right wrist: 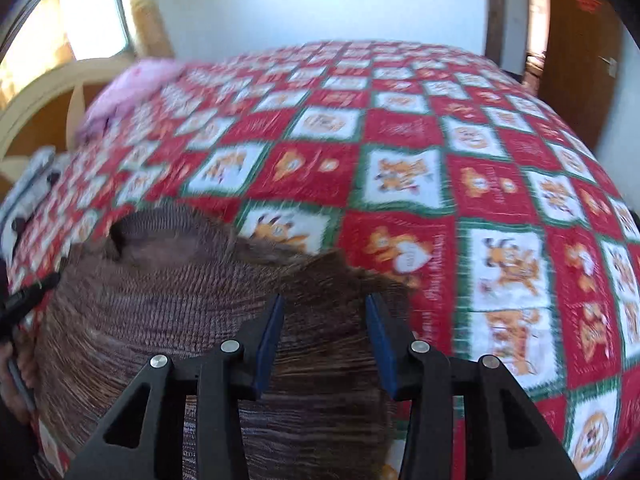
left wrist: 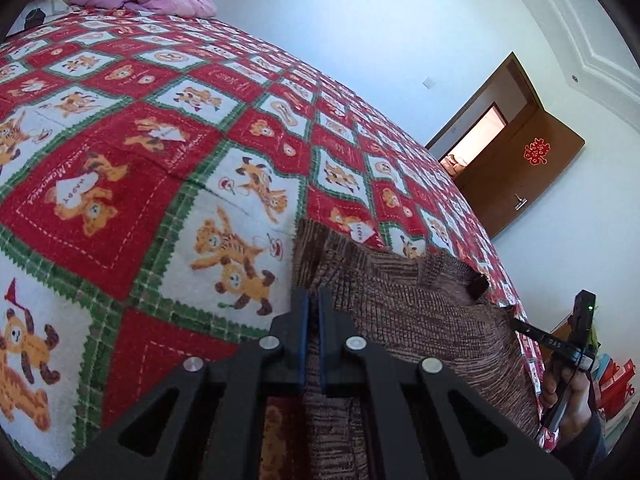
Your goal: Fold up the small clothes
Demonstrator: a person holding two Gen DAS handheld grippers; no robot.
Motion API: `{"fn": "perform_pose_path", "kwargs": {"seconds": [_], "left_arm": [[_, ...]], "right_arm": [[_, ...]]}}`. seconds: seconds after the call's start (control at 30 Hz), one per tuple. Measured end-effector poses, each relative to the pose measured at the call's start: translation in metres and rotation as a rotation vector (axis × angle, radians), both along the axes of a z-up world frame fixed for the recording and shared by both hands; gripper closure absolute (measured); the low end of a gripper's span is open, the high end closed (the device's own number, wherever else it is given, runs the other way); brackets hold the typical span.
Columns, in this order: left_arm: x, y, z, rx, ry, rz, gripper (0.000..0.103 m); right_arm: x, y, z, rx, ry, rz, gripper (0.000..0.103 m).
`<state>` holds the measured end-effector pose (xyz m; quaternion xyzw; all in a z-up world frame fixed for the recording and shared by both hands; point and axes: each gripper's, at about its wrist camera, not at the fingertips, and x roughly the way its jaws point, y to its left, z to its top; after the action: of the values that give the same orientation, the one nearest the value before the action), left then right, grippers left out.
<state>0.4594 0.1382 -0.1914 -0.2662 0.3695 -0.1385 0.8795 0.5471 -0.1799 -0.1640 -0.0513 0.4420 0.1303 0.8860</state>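
Pinching brown knit garment (left wrist: 400,312) edge, left jaws; right jaws wide above it.

Bright daylight from window (right wrist: 92,16); right view motion-blurred; fisheye-warped edges

A small brown knitted garment (left wrist: 404,312) with a fine ribbed, heathered weave lies spread on the bedspread near the bed's edge; in the left wrist view a dark round opening, seemingly a sleeve end or neck, shows at its far right corner; its far edge is uneven, with one corner poking up; in the blurred right wrist view the same brown knitted garment (right wrist: 192,304) lies mostly flat, with a dark opening at its far left.
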Motion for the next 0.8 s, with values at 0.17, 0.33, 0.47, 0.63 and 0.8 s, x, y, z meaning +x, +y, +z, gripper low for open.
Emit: {"fn": "perform_pose_path", "kwargs": {"seconds": [0.17, 0.33, 0.47, 0.63, 0.8], "left_arm": [[-0.014, -0.003, 0.013, 0.008, -0.110, -0.017, 0.099], [-0.015, 0.004, 0.014, -0.006, -0.124, 0.022, 0.099], [-0.010, 0.008, 0.009, -0.019, -0.094, 0.035, 0.099], [-0.014, 0.006, 0.012, -0.006, -0.119, 0.037, 0.099], [-0.019, 0.001, 0.019, 0.031, -0.163, 0.033, 0.099]], "right_arm": [[-0.007, 0.001, 0.016, -0.004, -0.097, -0.043, 0.100], [0.001, -0.030, 0.029, 0.078, -0.113, -0.183, 0.100], [0.019, -0.034, 0.001, 0.065, -0.039, -0.222, 0.100], [0.015, -0.030, -0.008, 0.049, -0.053, -0.235, 0.100], [0.015, -0.037, -0.003, 0.073, -0.068, -0.243, 0.100]]}}
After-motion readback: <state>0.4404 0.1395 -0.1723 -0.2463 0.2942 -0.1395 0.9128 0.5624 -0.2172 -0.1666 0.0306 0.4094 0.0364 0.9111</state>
